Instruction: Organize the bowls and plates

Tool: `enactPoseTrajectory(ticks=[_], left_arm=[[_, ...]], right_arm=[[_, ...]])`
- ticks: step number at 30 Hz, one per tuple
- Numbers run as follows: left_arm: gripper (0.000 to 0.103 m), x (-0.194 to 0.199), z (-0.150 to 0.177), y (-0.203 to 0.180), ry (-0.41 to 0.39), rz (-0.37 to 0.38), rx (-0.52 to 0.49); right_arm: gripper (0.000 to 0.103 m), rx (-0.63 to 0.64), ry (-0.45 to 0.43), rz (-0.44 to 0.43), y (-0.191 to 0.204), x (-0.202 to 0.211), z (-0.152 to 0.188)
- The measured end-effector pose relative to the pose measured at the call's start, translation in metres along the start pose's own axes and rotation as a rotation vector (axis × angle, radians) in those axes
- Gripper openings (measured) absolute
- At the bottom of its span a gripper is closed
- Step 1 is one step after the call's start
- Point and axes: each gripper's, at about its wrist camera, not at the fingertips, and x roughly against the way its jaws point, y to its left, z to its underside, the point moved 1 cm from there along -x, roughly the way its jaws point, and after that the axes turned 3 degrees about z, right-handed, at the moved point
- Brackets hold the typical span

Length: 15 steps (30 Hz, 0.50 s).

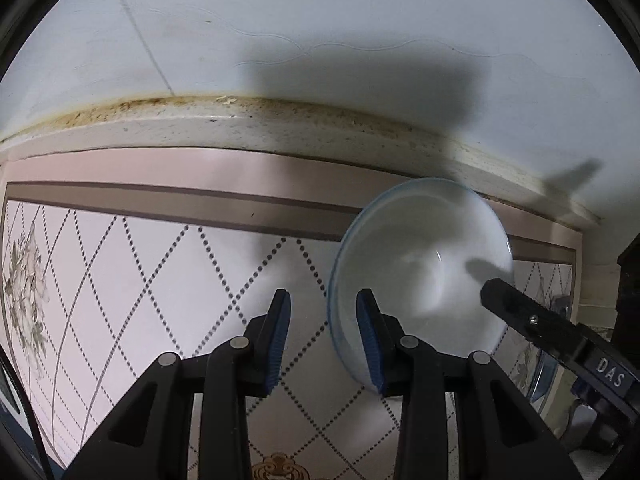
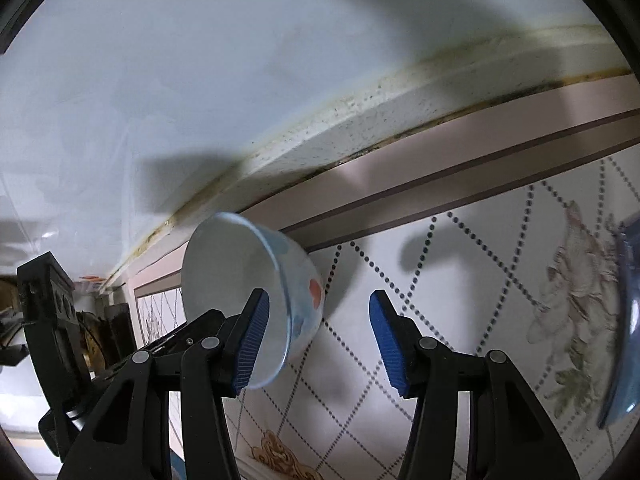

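- Two hand-held grippers with black fingers and blue ribbed pads were at one bowl: my left gripper [image 1: 323,294] and my right gripper [image 2: 317,294].
- In the left wrist view, furthest left was the table under its pale cloth [image 1: 140,280], printed with a dotted diamond lattice and grey flowers. Behind it ran a speckled cream ledge with brown stains [image 1: 280,128] and above that a plain white wall [image 1: 320,20].
- Next came the left gripper, jaws apart and gripping nothing. Its left pad stood clear outside the bowl, its right pad was inside, and the bowl's near-left rim lay between them. I could not tell whether the right pad touched the inner wall.
- The round white bowl with a pale blue rim [image 1: 420,276] sat on the cloth right of centre, close to the ledge, and was somewhat blurred.
- At its right side one black finger [image 1: 516,308] of the right gripper reached over the rim.
- In the right wrist view the same bowl was left of centre and showed an orange-red mark on its outer wall.
- The right gripper was wide open and held nothing. Its left pad was at the bowl's mouth, the rim and outer wall lay between the pads, and the right pad stood well clear.
- Far right, a blue-tinted glass plate [image 2: 626,300] lay partly in view on the cloth.
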Motion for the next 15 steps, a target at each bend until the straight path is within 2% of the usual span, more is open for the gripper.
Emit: enactPoseTrajectory(ticks=[2,3,4,5,6,10,15], left_arm=[[0.029,-0.002,-0.001,-0.002,-0.003,-0.003,-0.012],[0.023,-0.001,0.003,-0.002,-0.011,-0.006,-0.019],[0.013,-0.003,0.005,0.0,-0.017,-0.008,-0.026],[0.009,-0.004,0.005,-0.003,-0.018,-0.008,-0.033],[0.007,-0.002,0.006,-0.005,-0.028,-0.004,-0.04],[0.007,0.004,0.012,-0.017,-0.068,-0.041,-0.078],[0.007,0.022,0.031,-0.017,-0.075,-0.03,-0.092]], right_arm=[[0.039,0.002,0.003,-0.01,0.001,-0.004,0.0],[0.035,0.004,0.007,-0.018,0.002,-0.007,0.0],[0.027,0.006,0.009,-0.028,0.002,-0.01,-0.002],[0.019,0.01,0.003,-0.05,0.004,-0.011,-0.002],[0.016,0.021,-0.003,-0.048,0.007,-0.01,-0.001],[0.013,0.078,-0.031,0.014,0.021,-0.009,0.005],[0.013,0.059,-0.035,-0.01,0.021,0.002,0.015]])
